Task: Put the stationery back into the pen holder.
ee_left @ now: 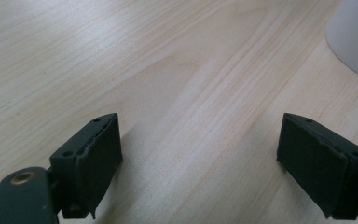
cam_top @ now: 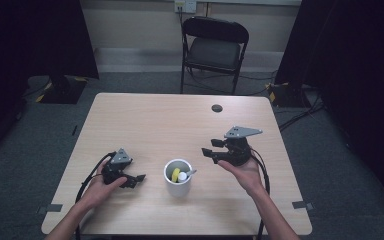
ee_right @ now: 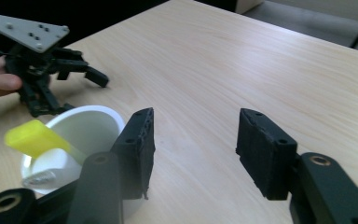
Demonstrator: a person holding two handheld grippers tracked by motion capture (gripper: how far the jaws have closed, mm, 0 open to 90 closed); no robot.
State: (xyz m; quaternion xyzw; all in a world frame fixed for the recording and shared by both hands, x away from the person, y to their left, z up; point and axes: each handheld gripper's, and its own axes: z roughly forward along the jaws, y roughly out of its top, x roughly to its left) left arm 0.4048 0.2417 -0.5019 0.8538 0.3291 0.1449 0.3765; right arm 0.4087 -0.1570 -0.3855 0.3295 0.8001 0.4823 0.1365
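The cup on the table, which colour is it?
White; the cup shows best in the high view.

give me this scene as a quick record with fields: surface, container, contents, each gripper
surface: light wooden table
container: white cup, upright, between the two hand-held grippers
contents: yellow-handled item and a white item stand in the cup; what they are is unclear
left hand-held gripper: jaws wide apart, nothing between them, low over the table, cup ahead to its right
right hand-held gripper: jaws apart, nothing between them, beside the cup rim
background: black folding chair beyond the table
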